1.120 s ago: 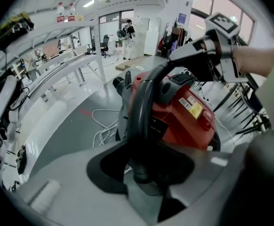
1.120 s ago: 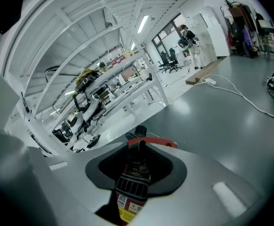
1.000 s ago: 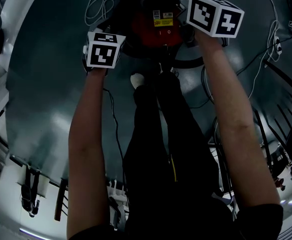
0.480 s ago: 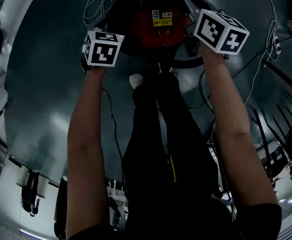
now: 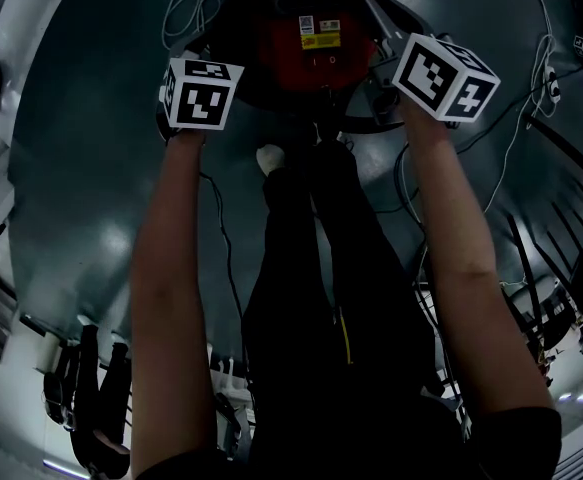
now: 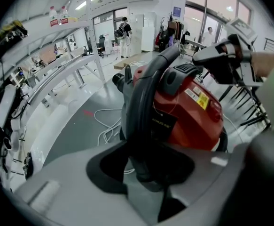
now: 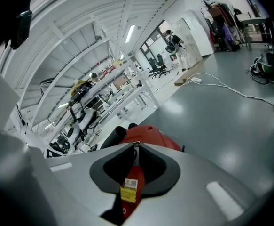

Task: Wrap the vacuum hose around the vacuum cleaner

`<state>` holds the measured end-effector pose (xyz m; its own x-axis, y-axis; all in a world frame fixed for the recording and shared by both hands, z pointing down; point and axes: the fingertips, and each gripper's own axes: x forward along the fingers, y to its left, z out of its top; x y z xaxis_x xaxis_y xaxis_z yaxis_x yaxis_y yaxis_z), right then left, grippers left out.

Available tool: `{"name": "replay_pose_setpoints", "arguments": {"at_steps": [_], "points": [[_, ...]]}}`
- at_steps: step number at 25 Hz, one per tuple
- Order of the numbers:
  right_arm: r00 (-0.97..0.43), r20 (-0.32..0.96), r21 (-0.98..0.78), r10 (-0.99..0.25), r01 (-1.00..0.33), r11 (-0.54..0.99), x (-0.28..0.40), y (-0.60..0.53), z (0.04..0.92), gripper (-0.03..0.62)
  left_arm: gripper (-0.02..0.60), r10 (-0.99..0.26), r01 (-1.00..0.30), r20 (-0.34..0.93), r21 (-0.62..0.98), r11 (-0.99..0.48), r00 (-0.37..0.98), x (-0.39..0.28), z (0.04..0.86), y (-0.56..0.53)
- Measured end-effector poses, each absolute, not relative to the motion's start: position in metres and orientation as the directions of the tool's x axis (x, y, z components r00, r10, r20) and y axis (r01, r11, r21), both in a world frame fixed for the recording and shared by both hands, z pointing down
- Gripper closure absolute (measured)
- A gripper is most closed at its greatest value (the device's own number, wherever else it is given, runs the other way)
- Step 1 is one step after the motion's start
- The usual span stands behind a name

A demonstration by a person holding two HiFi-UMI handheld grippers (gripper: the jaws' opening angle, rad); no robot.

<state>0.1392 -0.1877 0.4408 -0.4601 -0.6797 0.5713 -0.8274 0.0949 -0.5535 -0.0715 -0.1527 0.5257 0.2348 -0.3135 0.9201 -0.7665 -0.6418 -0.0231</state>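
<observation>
Atop vacuum cleaner (image 5: 281,56), yellow label (image 5: 316,41); left claw (image 6: 146,166) clamped on hose (image 6: 144,91), right claw (image 7: 136,147) just closed, empty.

Glossy grey floor (image 7: 230,121); white shelving racks (image 6: 61,29); ceiling strip lights (image 7: 129,33); tall windows (image 6: 221,6).

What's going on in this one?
A person stands over a red vacuum on the floor, with a gripper in each hand. The left gripper is clamped on the black hose, which arcs up over the vacuum's body. The right gripper, on the vacuum's other side, has just been closing its jaws. They now sit together, with nothing I can make out between them. How far the wrap has got isn't clear.
</observation>
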Motion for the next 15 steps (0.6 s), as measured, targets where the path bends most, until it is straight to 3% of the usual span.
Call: {"name": "replay_pose_setpoints", "arguments": {"at_steps": [15], "points": [[-0.481,0.602,-0.573,-0.637,-0.816,0.074,0.124,-0.152,0.443,0.585,0.420,-0.318,-0.770,0.917,-0.019,-0.638,0.241,-0.063,0.515,-0.154]]}}
